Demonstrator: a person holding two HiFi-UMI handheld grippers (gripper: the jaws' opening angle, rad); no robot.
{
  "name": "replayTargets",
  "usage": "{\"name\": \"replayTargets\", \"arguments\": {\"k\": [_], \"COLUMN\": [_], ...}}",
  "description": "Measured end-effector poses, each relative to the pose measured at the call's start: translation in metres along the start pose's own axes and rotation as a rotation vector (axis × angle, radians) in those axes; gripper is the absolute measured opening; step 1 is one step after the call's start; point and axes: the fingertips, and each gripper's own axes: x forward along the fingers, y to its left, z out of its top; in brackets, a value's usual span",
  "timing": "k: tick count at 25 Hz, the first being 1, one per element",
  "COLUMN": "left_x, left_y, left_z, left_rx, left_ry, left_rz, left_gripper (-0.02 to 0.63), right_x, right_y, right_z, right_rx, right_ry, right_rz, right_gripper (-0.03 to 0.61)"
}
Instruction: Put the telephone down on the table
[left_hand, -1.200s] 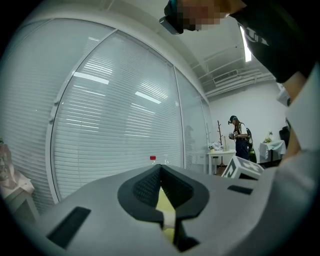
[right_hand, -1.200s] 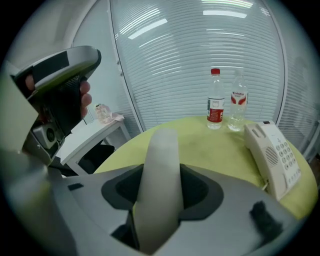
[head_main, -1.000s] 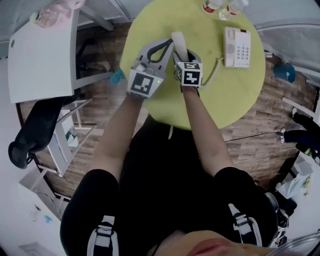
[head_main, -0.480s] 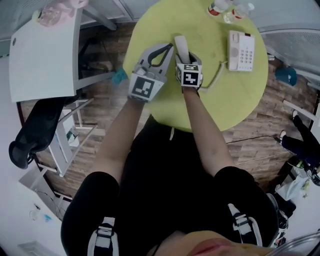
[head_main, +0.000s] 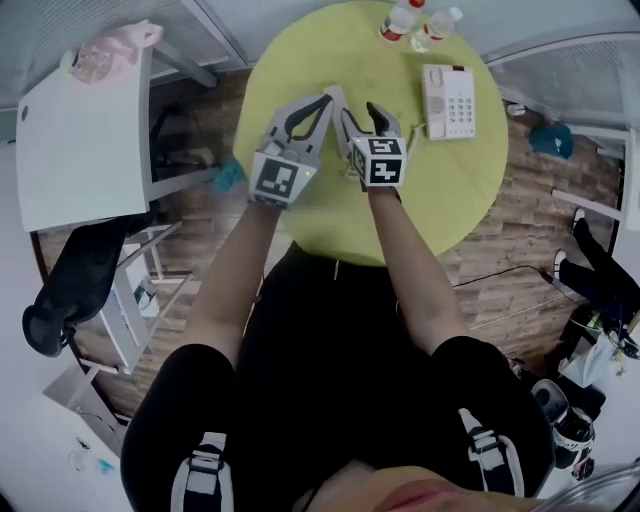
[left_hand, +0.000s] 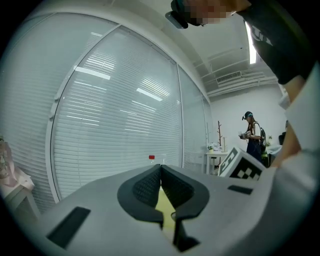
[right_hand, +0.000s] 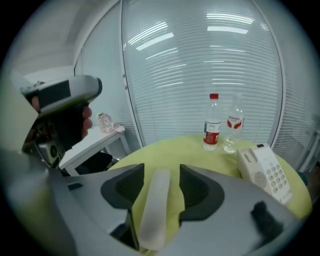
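The white telephone handset lies lengthwise on the round yellow-green table, between the jaws of my right gripper. In the right gripper view the handset has table showing on both sides, and the pads of the right gripper stand apart from it, open. The telephone base sits to the right with its keypad up, also seen as the base. My left gripper hovers just left of the handset. Seen from the left gripper itself, the pads meet, shut and empty.
Two water bottles stand at the table's far edge behind the telephone base. A white side table and a black chair are on the left. A person stands far off.
The handset, which stuck out past the right gripper's jaws, now sits lower between them. Both grippers have shifted slightly left and away from me in the head view.
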Motion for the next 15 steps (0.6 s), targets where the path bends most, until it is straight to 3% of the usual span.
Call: {"name": "replayTargets", "arguments": {"k": [10,15], "left_x": [0.004,0.002], "left_y": [-0.045,-0.068], "left_z": [0.035,0.050], "left_rx": [0.012,0.012], "left_ry": [0.016,0.037], "left_rz": [-0.106,-0.176], "left_gripper": [0.012,0.012], "right_x": [-0.109,-0.162], "right_y": [-0.007,-0.010], "right_z": [0.069,0.097], "right_rx": [-0.077,-0.076], "right_ry": [-0.200,-0.318], "right_rz": [0.016,0.017], "right_gripper": [0.221,0.140]}}
